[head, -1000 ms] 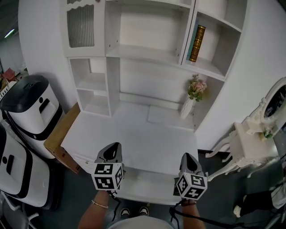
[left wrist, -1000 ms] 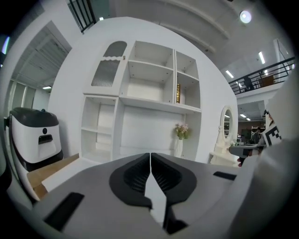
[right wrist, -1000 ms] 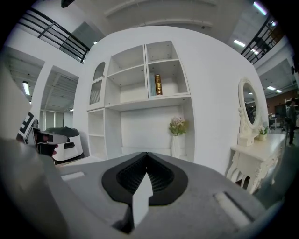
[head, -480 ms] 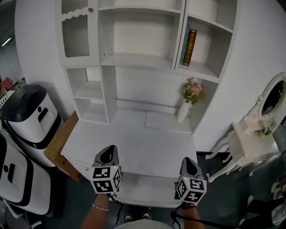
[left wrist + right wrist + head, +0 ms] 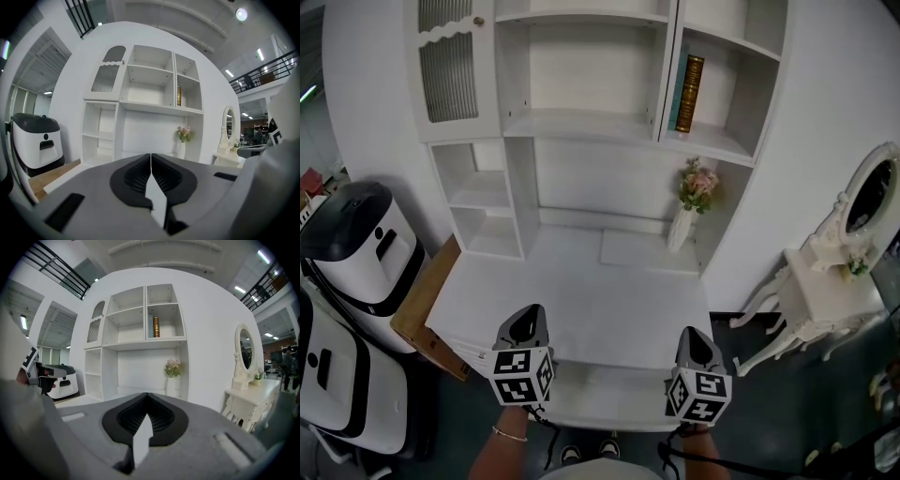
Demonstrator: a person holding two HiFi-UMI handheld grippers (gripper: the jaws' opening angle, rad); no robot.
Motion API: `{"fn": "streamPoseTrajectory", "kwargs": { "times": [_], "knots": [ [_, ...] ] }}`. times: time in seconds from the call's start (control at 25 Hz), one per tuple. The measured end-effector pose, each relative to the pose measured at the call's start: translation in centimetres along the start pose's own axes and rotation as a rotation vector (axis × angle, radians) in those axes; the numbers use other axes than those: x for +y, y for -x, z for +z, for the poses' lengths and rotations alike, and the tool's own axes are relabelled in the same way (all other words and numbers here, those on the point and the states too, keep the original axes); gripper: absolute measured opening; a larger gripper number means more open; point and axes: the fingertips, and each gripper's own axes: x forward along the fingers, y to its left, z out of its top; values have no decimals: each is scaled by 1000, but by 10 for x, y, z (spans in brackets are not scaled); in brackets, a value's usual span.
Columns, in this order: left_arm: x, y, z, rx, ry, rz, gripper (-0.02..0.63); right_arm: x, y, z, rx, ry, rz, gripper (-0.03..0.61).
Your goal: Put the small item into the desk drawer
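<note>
- Jaws of the left gripper [image 5: 150, 158] are pressed together, with nothing between them.
- The jaws of the right gripper [image 5: 146, 397] are closed as well, and empty.
- Both grippers are at the front edge of the white worktop [image 5: 581, 300]. I cannot find the small item in any view.
- Only the head view shows the forearms [image 5: 502, 450].
- Farther back a flower vase [image 5: 682, 223] stands on the worktop, and a book [image 5: 689, 80] is on a shelf above.
</note>
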Motion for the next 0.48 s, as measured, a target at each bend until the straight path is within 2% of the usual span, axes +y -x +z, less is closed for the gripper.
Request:
{"fn": "streamPoseTrajectory", "kwargs": {
  "times": [0.48],
  "knots": [
    [0, -6, -6, 15, -5, -11, 9, 1, -4, 0, 2, 0, 1, 5]
  ]
}}
